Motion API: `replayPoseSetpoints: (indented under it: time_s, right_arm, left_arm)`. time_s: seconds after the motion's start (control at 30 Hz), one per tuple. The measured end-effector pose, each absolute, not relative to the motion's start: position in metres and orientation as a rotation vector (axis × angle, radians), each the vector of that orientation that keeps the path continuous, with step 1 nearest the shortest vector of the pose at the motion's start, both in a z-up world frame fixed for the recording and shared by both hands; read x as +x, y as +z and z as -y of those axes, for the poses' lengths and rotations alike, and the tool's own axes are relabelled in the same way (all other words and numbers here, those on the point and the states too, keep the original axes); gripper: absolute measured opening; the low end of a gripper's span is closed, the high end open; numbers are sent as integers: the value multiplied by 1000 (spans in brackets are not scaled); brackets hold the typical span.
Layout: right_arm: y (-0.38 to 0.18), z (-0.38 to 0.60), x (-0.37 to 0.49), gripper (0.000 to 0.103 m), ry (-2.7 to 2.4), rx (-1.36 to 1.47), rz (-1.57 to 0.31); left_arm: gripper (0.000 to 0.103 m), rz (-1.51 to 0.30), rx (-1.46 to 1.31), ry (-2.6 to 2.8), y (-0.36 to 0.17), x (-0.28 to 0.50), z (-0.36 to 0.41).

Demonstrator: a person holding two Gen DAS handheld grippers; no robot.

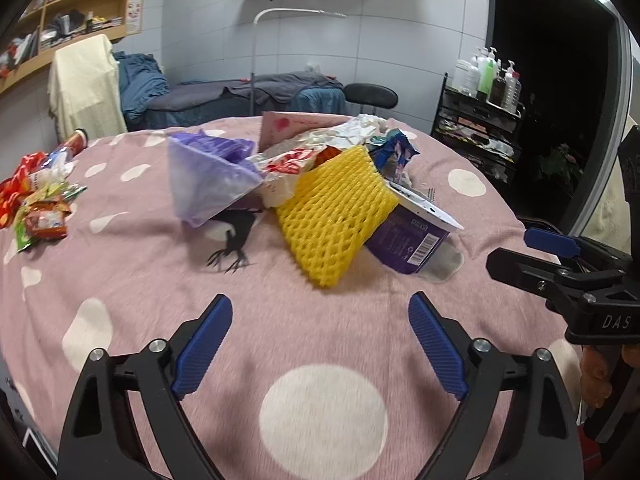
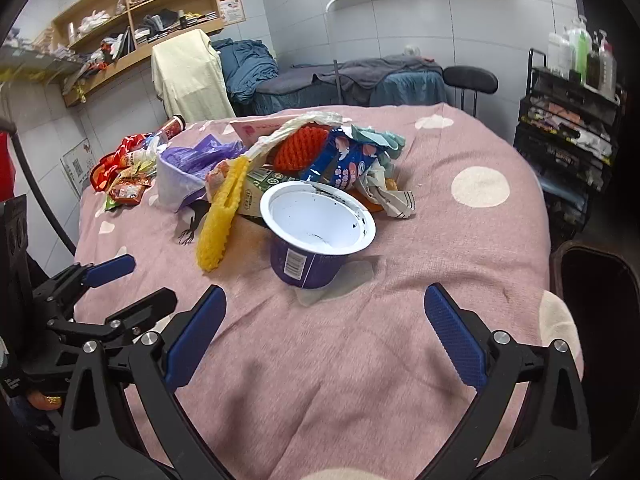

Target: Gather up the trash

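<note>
Pink cloth with pale dots (image 2: 360,360) covers the table, and nothing on it appears to have been collected yet: all the trash lies out on the cloth, and no bin or held bag can be seen in either view.

Nearest, the left gripper (image 1: 320,344) and the right gripper (image 2: 326,332) are held over bare cloth, tilted down toward the heap. Both are spread wide and nothing is gripped; no trash lies between the blue pads (image 2: 196,336) of either one. From the left wrist view the right gripper is seen at the right edge, level with the cup; from the right wrist view the left gripper is seen low at the left.

Just ahead, a purple cup (image 2: 316,236) stands upright and empty, nearly centred in front of the right gripper and ahead-right of the left one. A yellow foam net (image 1: 336,216) leans against its left side, ahead of the left gripper and slightly right of centre.

Behind these, wrappers are heaped: a purple bag (image 1: 208,176), a blue packet (image 2: 344,160), an orange net (image 2: 300,148) and crumpled paper (image 2: 384,196). Well apart at the far left, red snack packets (image 1: 36,200) are scattered.

The whole job is judged to remain; the cup and yellow net are the closest candidates.
</note>
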State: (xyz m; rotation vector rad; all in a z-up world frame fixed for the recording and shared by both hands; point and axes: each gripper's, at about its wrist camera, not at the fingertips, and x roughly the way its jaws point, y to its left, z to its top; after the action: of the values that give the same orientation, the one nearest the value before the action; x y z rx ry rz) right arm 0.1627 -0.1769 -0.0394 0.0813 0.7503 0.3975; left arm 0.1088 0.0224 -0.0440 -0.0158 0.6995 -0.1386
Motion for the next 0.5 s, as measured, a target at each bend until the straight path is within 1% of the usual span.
replayPoseSetpoints:
  time_s: [0.03, 0.1, 0.23, 0.3, 0.4, 0.5]
  right_arm:
    - [-40, 177, 168, 98, 398, 86, -758]
    - [-41, 176, 175, 98, 397, 93, -767]
    - [-43, 177, 186, 98, 409, 116, -789]
    - [-45, 178, 192, 98, 420, 136, -807]
    - [-46, 177, 201, 98, 447, 171, -835]
    - [-47, 174, 210, 98, 464, 191, -858]
  left_arm:
    - [83, -715, -14, -146, -44, 116, -21]
    - [76, -740, -1, -161, -45, 131, -16]
    - [71, -775, 54, -164, -48, 155, -7]
    - [68, -797, 79, -157, -50, 165, -5]
    - [53, -825, 88, -158, -53, 176, -3]
    - [28, -833, 52, -162, -52, 176, -8]
